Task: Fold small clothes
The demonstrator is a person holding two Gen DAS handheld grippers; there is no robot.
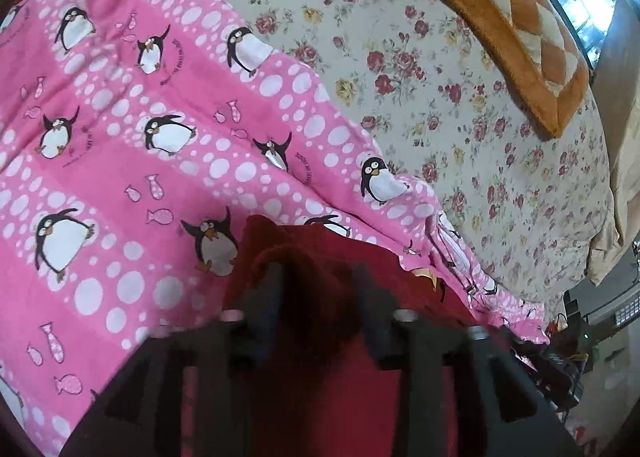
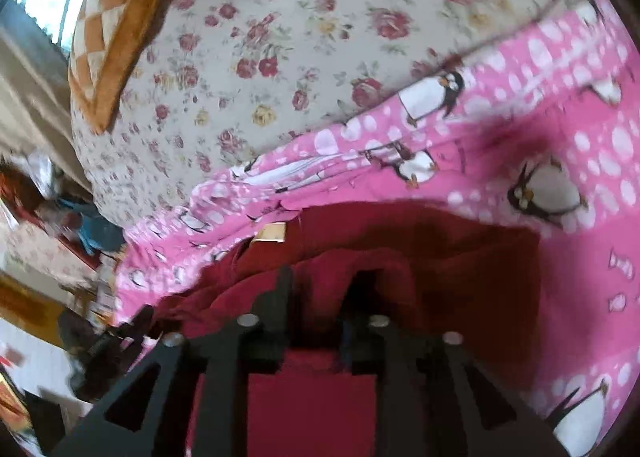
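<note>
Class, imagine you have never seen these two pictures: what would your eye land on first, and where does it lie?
First the bright pink penguin blanket, spread over the bed's rose-patterned sheet. Next the dark red garment, bunched on the blanket at the near edge, with folds of it between the fingers of both the left gripper and the right gripper. An orange checked cushion lies at the bed's far end.

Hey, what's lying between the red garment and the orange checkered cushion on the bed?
In the left wrist view, the pink penguin blanket borders the red garment, then bare floral bedsheet runs to the orange checkered cushion.
</note>
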